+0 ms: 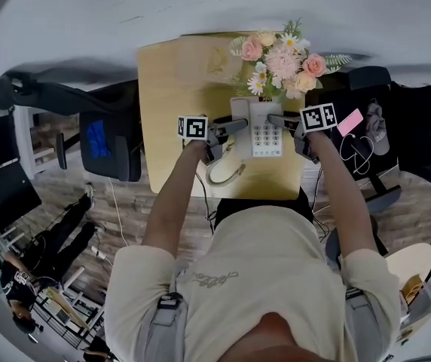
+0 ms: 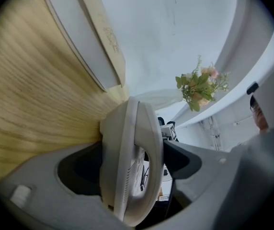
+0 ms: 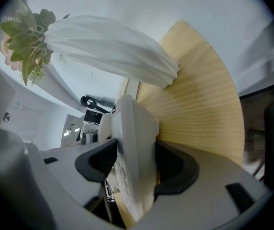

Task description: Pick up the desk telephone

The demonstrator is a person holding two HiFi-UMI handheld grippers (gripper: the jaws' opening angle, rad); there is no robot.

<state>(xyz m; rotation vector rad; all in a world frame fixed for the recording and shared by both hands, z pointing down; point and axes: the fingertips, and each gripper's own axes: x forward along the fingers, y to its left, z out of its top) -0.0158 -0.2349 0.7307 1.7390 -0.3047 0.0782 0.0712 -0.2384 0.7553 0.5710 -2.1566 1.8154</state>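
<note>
While the desk telephone lies on the table, it is flanked by both grippers. Its left edge, handset included, is seen between the widely parted jaws of the left gripper. Its right edge is seen between the spread jaws of the right gripper. Bare wood is left open beyond and outside the left gripper. Just ahead of the right gripper, room is taken by the flowers, and the table's edge is found close on that gripper's outer side.
</note>
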